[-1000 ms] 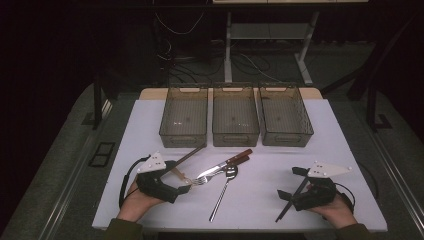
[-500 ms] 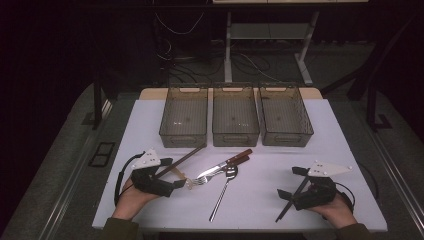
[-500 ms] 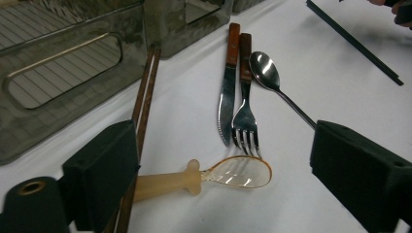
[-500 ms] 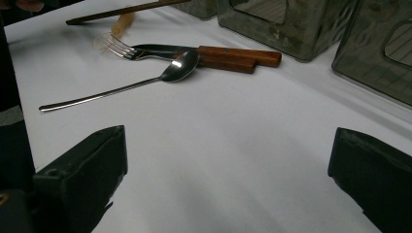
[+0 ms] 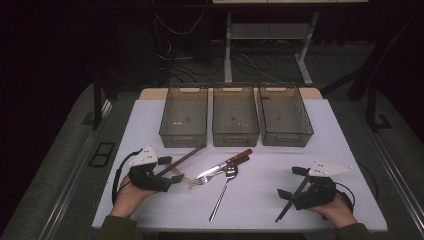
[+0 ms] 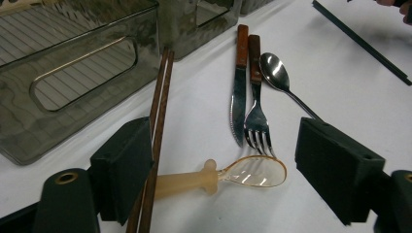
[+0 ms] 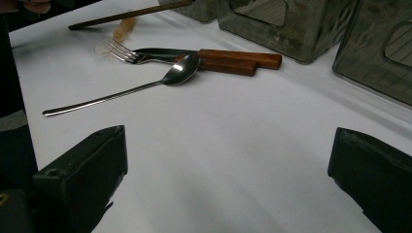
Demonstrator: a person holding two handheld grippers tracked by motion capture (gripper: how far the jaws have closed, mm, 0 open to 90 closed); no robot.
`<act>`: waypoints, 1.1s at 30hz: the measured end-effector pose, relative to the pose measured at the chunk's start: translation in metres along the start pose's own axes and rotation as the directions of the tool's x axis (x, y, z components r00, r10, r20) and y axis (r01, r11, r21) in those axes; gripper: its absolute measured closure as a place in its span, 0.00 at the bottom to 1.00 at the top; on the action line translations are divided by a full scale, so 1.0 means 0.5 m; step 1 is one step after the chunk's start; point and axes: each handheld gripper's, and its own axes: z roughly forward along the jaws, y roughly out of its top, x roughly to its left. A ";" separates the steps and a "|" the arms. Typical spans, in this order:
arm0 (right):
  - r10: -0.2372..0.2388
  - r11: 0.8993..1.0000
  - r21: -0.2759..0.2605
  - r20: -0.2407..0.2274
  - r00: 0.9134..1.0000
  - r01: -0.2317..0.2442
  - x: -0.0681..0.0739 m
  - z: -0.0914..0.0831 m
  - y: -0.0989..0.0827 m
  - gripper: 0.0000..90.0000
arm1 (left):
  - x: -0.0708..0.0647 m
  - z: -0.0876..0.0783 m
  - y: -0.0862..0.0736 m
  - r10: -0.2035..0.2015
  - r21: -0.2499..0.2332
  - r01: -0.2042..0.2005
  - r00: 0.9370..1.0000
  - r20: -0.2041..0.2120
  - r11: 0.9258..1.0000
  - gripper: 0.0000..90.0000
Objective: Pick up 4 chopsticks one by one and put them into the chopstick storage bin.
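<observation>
The desk (image 5: 320,150) has a smooth, matt white top. The three bins (image 5: 235,120) are smoky translucent plastic with ribbed floors. The knife (image 6: 238,92) and fork (image 6: 256,111) pair glossy steel with reddish wooden handles; the spoon (image 6: 274,70) is mirror-bright metal. The chopsticks (image 6: 158,121) look like dark wood. The small spoon (image 6: 243,174) has a clear glossy bowl and matt cream handle.

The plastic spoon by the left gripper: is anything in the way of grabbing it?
Partly. The chopsticks lie across the plastic spoon handle, right beside one pad of the left gripper, whose jaws have just been closing. They could get pinched too. The bowl end lies free.
</observation>
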 end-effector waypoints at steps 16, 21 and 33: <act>-0.006 1.000 0.010 0.002 1.000 0.006 0.000 0.004 -0.003 0.01 | 0.039 -0.010 -0.013 -0.015 0.010 0.016 0.998 -0.055 1.000 0.47; -0.008 1.000 0.002 0.005 1.000 0.008 -0.001 0.002 -0.003 0.01 | 0.056 -0.019 -0.022 -0.033 0.008 0.034 0.996 -0.081 0.999 0.49; -0.007 1.000 -0.002 0.005 1.000 0.007 0.000 0.001 -0.003 0.01 | 0.077 -0.035 -0.046 -0.034 0.035 0.038 0.995 -0.089 0.999 0.70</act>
